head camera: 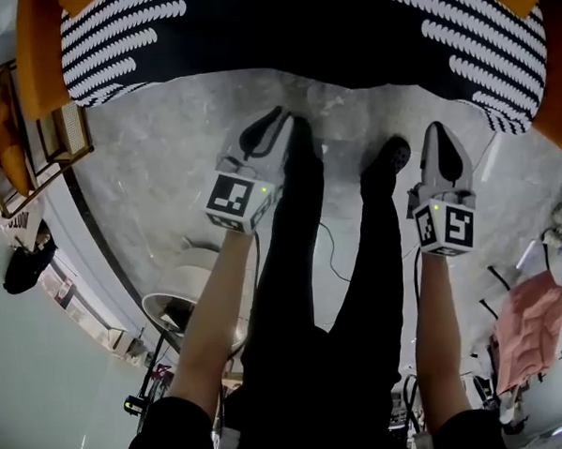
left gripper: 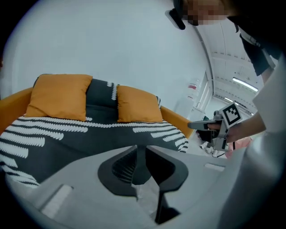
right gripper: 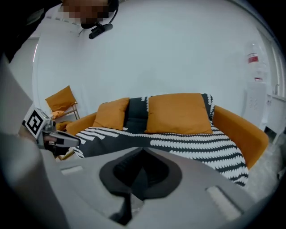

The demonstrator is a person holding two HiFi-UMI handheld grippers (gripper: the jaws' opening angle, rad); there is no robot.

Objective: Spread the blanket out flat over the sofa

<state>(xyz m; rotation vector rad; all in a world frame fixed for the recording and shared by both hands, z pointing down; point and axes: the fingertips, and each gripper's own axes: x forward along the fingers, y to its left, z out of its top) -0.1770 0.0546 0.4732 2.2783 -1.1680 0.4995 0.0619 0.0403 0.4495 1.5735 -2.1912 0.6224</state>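
Observation:
The black blanket with white stripes (head camera: pixel 299 30) lies over the seat of the orange sofa (head camera: pixel 37 53), and its edge hangs over the front. In the left gripper view the blanket (left gripper: pixel 89 134) runs under two orange cushions (left gripper: pixel 60 96). Both grippers hang above the floor in front of the sofa, clear of the blanket. My left gripper (head camera: pixel 280 116) has a narrow gap between its jaws and nothing in it. My right gripper (head camera: pixel 438 128) is shut and empty. Each shows in the other's view: the right gripper (left gripper: pixel 196 125) and the left gripper (right gripper: pixel 71 141).
A person's black-clad legs and shoes (head camera: pixel 390 152) stand between the grippers on the grey marble floor (head camera: pixel 164 150). A chair with an orange cushion (head camera: pixel 13 130) stands at the left. A pink cloth (head camera: pixel 535 318) and cables lie at the right, and a white round stand (head camera: pixel 186 290) at lower left.

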